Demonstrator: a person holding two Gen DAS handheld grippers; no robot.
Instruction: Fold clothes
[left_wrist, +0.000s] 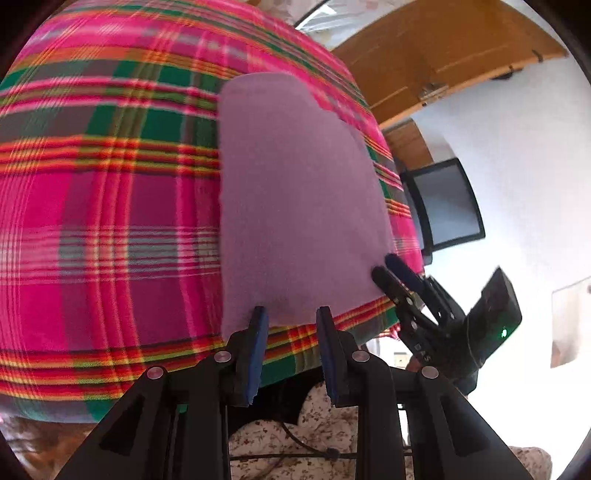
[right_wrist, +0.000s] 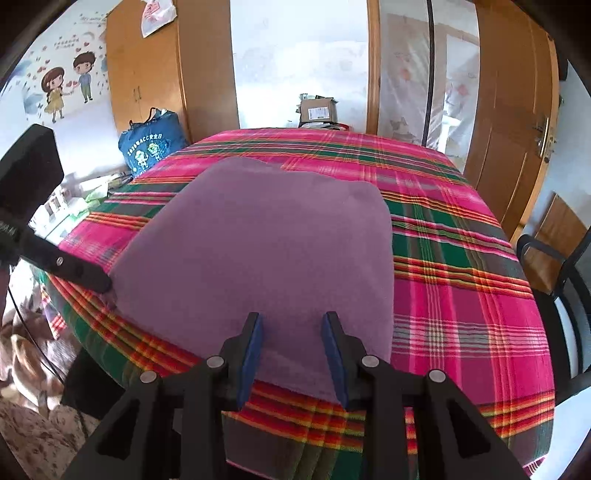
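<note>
Purple fleece garment (right_wrist: 258, 236) lies folded mid-frame on a pink plaid bedspread (right_wrist: 461, 295). Left gripper (left_wrist: 291, 314) and right gripper (right_wrist: 291, 319) jaws stand apart at its near edge. Blue bag (right_wrist: 151, 144), upper left, reads "ACC".

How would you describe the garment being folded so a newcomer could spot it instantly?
Start from the bed with the bright pink, green and red plaid cover. On its near half lies the purple garment, a flat fleecy piece between both grippers. It is the only plain, unpatterned fabric on the bed.
</note>
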